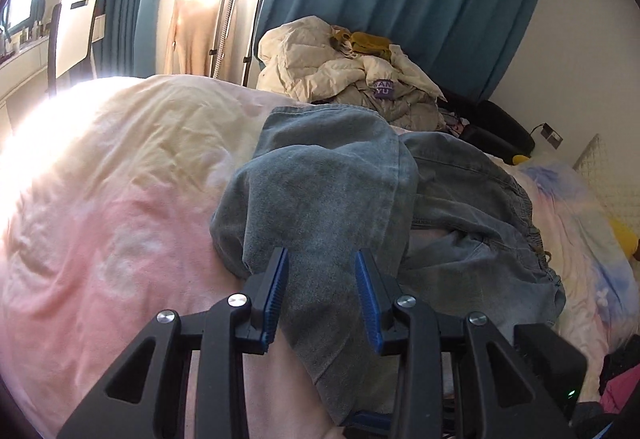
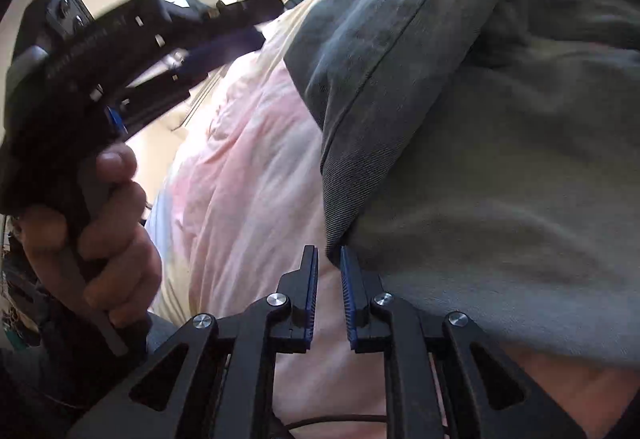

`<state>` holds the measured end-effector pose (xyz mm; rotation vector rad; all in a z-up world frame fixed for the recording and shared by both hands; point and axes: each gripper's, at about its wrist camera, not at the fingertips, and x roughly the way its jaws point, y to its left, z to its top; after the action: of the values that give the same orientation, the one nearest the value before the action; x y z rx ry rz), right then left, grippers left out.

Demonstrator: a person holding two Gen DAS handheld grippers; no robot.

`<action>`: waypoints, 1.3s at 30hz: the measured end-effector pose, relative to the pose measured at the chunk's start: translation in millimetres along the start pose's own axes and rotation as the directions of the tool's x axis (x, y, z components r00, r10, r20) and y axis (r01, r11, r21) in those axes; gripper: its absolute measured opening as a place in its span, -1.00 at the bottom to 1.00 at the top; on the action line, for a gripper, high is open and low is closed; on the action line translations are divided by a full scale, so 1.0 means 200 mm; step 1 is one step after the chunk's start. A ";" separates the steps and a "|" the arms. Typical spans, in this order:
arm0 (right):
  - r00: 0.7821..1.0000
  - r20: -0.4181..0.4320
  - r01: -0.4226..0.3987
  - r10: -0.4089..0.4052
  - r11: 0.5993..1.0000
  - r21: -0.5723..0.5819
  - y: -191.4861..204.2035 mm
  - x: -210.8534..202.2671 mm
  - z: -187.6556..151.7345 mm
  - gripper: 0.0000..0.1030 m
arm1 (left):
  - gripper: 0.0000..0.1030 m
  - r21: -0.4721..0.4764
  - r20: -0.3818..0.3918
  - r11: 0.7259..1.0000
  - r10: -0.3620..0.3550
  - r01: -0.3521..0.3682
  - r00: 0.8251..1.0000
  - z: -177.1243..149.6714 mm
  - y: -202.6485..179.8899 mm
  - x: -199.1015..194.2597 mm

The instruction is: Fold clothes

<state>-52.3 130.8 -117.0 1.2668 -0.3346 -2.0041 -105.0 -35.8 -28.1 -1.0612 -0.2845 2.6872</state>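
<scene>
On the pink bedcover (image 1: 100, 219), folded grey jeans (image 1: 328, 191) between left gripper (image 1: 322, 263) fingers.

Jeans (image 1: 328, 191) on bedspread (image 1: 120, 207); heaped jackets (image 1: 344, 75) behind

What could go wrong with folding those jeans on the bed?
The left gripper has denim lying between its open jaws, not pinched, so the jeans may slip and unfold. The right gripper, jaws narrowly apart beside the hem, could catch the pink bedcover instead.
</scene>
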 end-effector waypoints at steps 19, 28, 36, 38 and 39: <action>0.845 0.277 0.374 -0.457 0.876 0.306 -0.64 -0.74 0.23 -0.36 | -0.32 0.214 -0.057 0.969 0.143 -0.127 0.988 0.07 -0.40 0.21; 0.900 0.321 0.161 -0.295 0.909 0.384 -0.74 -0.88 0.21 -0.34 | -0.32 0.387 -0.117 0.898 0.272 -0.208 0.955 0.29 -0.74 0.60; 0.901 0.341 0.095 -0.268 0.889 0.447 -0.86 -0.93 0.18 -0.31 | -0.31 0.514 -0.080 0.781 0.455 -0.354 0.887 0.33 -0.79 0.87; 0.904 0.337 0.077 -0.262 0.877 0.474 -0.92 -0.91 0.18 -0.31 | -0.31 0.500 -0.078 0.779 0.475 -0.378 0.877 0.34 -0.74 0.90; 0.906 0.336 0.068 -0.257 0.872 0.485 -0.94 -0.91 0.17 -0.31 | -0.32 0.477 -0.072 0.791 0.470 -0.384 0.880 0.35 -0.72 0.89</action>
<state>-120.3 382.9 -84.0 1.1856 -0.9819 -2.4217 -258.7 146.2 -54.8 -1.3307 0.6728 2.7735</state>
